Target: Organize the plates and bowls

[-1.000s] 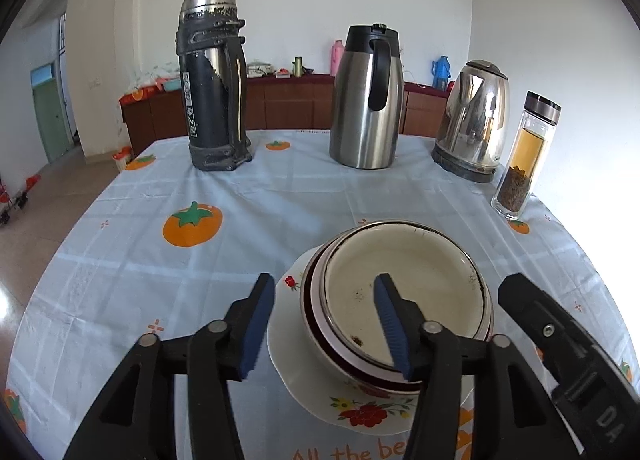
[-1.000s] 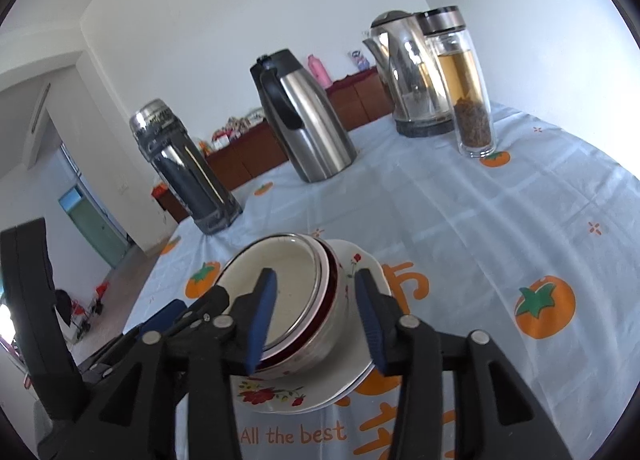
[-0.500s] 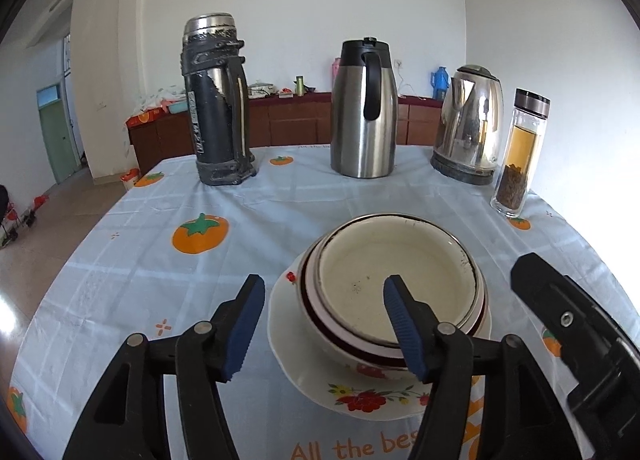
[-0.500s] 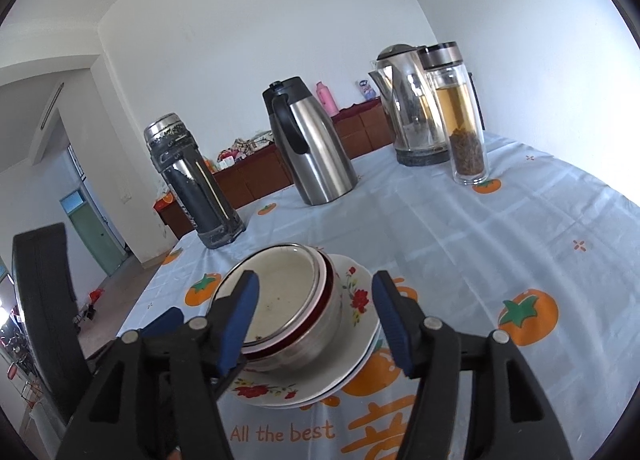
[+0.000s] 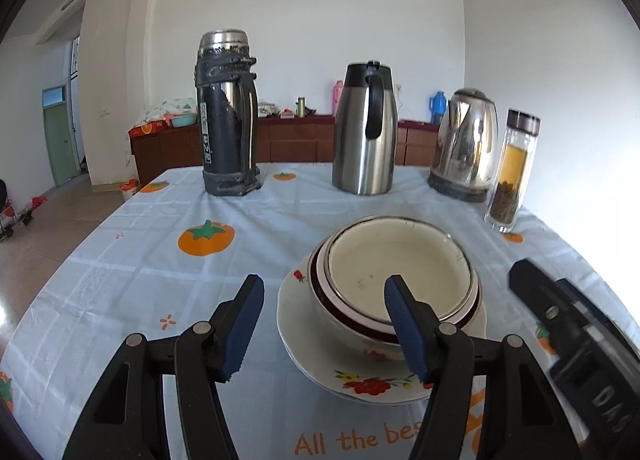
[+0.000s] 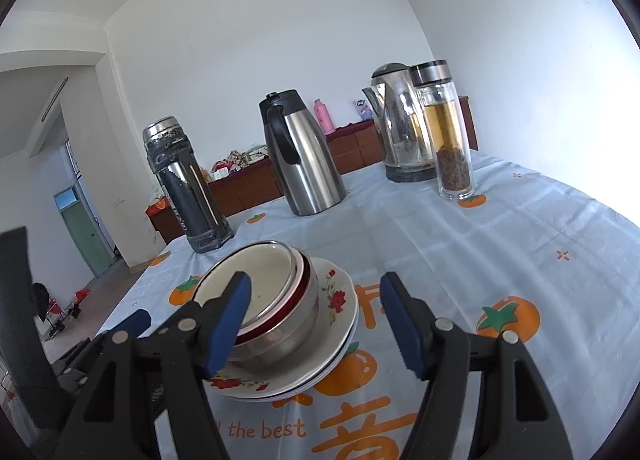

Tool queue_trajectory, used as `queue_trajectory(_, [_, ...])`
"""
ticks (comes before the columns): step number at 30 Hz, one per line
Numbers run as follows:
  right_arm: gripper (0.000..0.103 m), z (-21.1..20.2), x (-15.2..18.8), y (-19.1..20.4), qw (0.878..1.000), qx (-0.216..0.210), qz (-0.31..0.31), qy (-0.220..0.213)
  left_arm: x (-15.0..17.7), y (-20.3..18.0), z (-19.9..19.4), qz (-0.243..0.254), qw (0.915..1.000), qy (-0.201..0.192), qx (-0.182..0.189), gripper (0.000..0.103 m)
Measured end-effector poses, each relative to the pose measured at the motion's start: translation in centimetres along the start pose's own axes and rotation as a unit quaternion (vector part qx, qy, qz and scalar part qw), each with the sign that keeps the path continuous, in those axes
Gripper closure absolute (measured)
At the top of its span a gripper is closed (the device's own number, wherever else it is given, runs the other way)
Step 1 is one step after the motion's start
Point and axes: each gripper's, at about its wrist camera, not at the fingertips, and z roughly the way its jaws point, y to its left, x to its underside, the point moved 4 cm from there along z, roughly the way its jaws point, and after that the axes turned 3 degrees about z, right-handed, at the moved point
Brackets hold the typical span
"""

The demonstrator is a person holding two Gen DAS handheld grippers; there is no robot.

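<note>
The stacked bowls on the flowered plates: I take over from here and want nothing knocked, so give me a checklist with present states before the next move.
1. Nested cream bowls with dark red band sit level on the white flowered plates: ok.
2. Left tool free of the stack, nothing pinched: ok.
3. Right tool jaws opening, nothing pressed between them: ok.
4. Tall glass tea bottle, steel kettle, steel jug with black handle and dark worn flask stand upright, apart from the stack: ok.
5. How many plates lie under the bowls: cannot tell.
</note>
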Motion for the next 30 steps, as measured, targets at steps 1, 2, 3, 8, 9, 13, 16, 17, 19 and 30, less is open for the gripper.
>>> queue_trajectory(1, [0.033, 0.0, 0.1, 0.0, 1.0, -0.001, 0.0, -0.001, 0.0, 0.0, -0.1, 0.002, 1.0, -0.003, -0.005, 0.038])
queue_trajectory(2, [0.032, 0.1, 0.1, 0.1, 1.0, 0.0, -0.003, -0.001, 0.1, 0.1, 0.0, 0.002, 1.0, -0.003, -0.007, 0.038])
queue_trajectory(3, [0.032, 0.1, 0.2, 0.1, 1.0, 0.0, -0.005, -0.001, 0.2, 0.2, 0.0, -0.001, 1.0, -0.002, -0.006, 0.038])
queue_trajectory(8, [0.03, 0.2, 0.3, 0.5, 1.0, -0.012, -0.009, 0.0, 0.4, 1.3, -0.2, -0.015, 0.9997, -0.005, -0.02, 0.035])
queue_trajectory(9, [0.028, 0.2, 0.3, 0.6, 1.0, -0.018, -0.011, -0.003, 0.4, 1.5, -0.3, -0.017, 0.9996, -0.006, -0.023, 0.032])
queue_trajectory(13, [0.02, -0.1, 0.6, 1.3, 0.999, -0.027, -0.022, -0.017, 0.7, 2.2, -0.9, -0.018, 0.9987, -0.025, -0.041, 0.024])
queue_trajectory(16, [0.013, -0.5, 0.8, 1.7, 0.998, -0.025, -0.037, -0.035, 1.0, 2.2, -1.1, -0.01, 0.9987, -0.026, -0.042, 0.023])
queue_trajectory(17, [0.011, -0.7, 0.9, 1.7, 0.998, -0.022, -0.039, -0.042, 1.1, 2.2, -1.1, -0.007, 0.9987, -0.025, -0.043, 0.022])
queue_trajectory(19, [0.009, -1.1, 0.9, 1.7, 0.998, -0.017, -0.042, -0.054, 1.4, 2.2, -1.1, -0.005, 0.9987, -0.022, -0.045, 0.02])
queue_trajectory(30, [0.003, -3.4, 1.1, 1.0, 0.996, -0.003, -0.035, -0.088, 2.5, 2.9, -2.9, -0.017, 0.9975, -0.037, -0.057, 0.014])
